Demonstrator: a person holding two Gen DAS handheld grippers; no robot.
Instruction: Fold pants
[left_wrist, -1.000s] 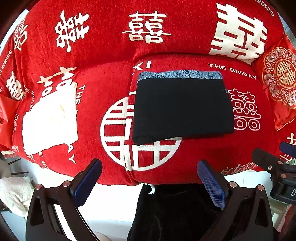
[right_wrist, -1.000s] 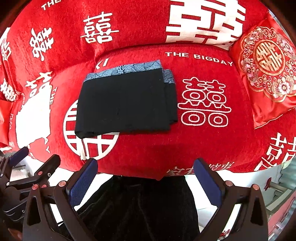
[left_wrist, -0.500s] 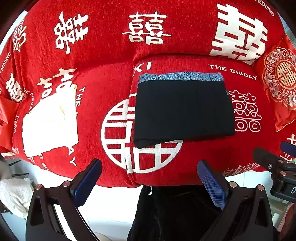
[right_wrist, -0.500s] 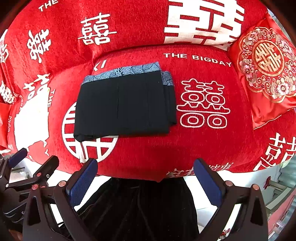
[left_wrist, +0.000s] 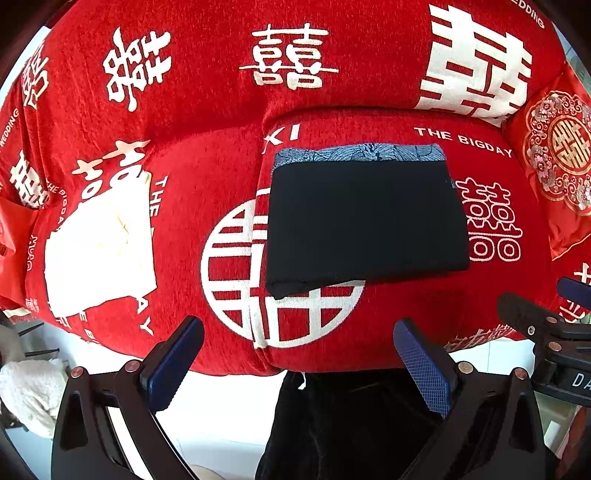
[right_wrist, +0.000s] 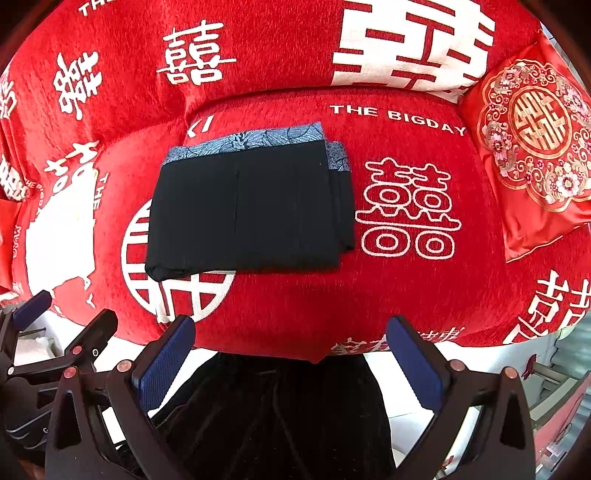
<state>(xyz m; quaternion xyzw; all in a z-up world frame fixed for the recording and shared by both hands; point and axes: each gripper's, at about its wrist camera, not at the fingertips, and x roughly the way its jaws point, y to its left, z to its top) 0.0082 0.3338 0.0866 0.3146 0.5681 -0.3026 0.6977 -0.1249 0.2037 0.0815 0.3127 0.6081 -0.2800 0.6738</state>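
The black pants (left_wrist: 364, 221) lie folded into a flat rectangle at the frame's center. A blue patterned waistband (left_wrist: 360, 153) runs along their upper edge.

Pants (left_wrist: 364, 218) on sofa (left_wrist: 207, 206)

Illumination is bright and even; shadows are faint. Both fisheye views bow strongly toward dark, vignetted corners. The white cloth (left_wrist: 99, 251) is overexposed, losing detail. The black pants (left_wrist: 364, 218) show almost no texture. Focus is sharp centrally.
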